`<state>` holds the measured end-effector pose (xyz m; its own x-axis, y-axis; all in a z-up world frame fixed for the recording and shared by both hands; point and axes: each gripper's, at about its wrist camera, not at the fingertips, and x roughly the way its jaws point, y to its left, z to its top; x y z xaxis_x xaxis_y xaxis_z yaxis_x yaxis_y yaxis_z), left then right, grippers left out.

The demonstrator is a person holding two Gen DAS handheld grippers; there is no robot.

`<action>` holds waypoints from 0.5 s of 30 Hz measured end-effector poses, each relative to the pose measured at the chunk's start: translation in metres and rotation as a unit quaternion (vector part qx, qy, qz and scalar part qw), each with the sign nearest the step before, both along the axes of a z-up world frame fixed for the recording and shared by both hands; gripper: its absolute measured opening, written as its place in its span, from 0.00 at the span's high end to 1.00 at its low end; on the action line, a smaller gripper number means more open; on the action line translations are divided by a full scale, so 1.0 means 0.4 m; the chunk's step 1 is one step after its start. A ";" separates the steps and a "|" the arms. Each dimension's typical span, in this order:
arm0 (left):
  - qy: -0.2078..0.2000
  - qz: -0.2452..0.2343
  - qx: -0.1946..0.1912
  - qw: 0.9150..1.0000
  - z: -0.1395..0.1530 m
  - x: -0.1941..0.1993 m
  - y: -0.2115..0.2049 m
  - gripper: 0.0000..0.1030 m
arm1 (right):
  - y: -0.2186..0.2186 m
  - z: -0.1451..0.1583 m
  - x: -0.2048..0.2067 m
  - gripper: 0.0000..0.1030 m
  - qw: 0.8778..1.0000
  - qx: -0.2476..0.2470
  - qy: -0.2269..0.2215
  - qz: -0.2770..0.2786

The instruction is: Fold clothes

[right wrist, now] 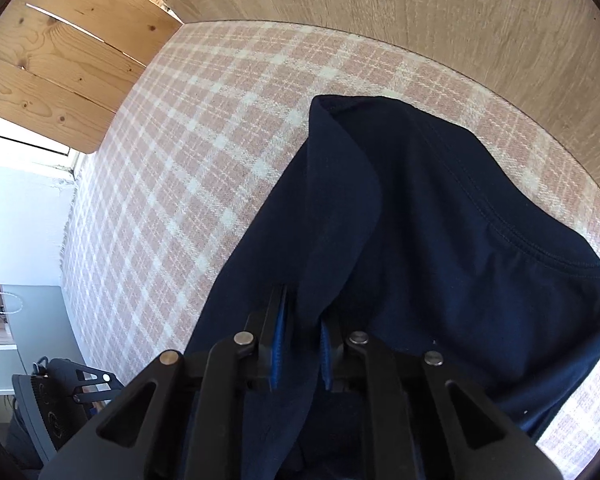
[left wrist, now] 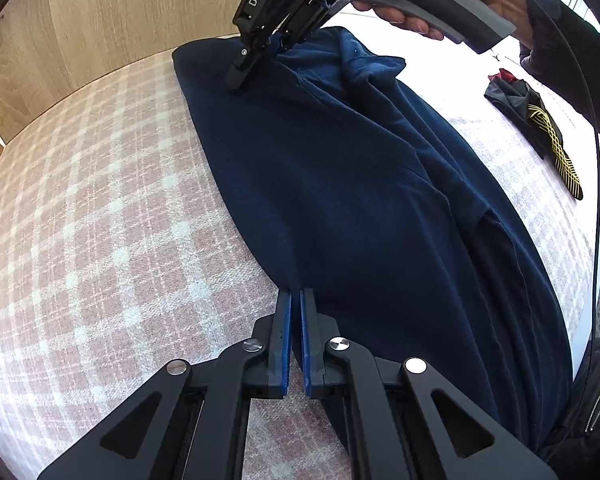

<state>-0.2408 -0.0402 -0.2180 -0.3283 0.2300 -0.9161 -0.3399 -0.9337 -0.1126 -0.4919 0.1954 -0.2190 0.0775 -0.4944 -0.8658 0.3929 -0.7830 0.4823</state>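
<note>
Your navy shirt (left wrist: 340,184) lies lengthwise on the checked blanket (left wrist: 100,220), running from the near edge to the far wooden board (left wrist: 100,8). Your left gripper (left wrist: 296,300) has its jaws pressed together on the shirt's near left edge; your right gripper (right wrist: 300,320) pinches a raised fold of the shirt (right wrist: 440,240) at the far end. The cloth looks soft, light and limp, so it will likely sag between your grips. Hold seams or hems, and keep the span taut.
</note>
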 end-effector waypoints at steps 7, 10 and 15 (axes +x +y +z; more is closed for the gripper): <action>-0.003 0.040 -0.004 0.999 -0.002 0.013 -0.073 0.98 | 0.033 0.002 -0.018 0.75 0.998 0.055 0.012 -0.004; -0.006 0.058 0.013 0.998 0.013 0.012 -0.104 0.98 | 0.061 0.015 -0.028 0.60 0.999 0.039 0.011 -0.026; 0.015 0.029 0.070 0.997 0.076 -0.013 -0.064 0.97 | 0.049 -0.007 -0.034 0.60 0.999 0.042 -0.002 -0.021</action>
<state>-0.2459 -0.0658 -0.1878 -0.3718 0.3350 -0.8658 -0.2909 -0.9277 -0.2340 -0.5055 0.2150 -0.2217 0.0620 -0.4236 -0.9037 0.3576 -0.8359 0.4164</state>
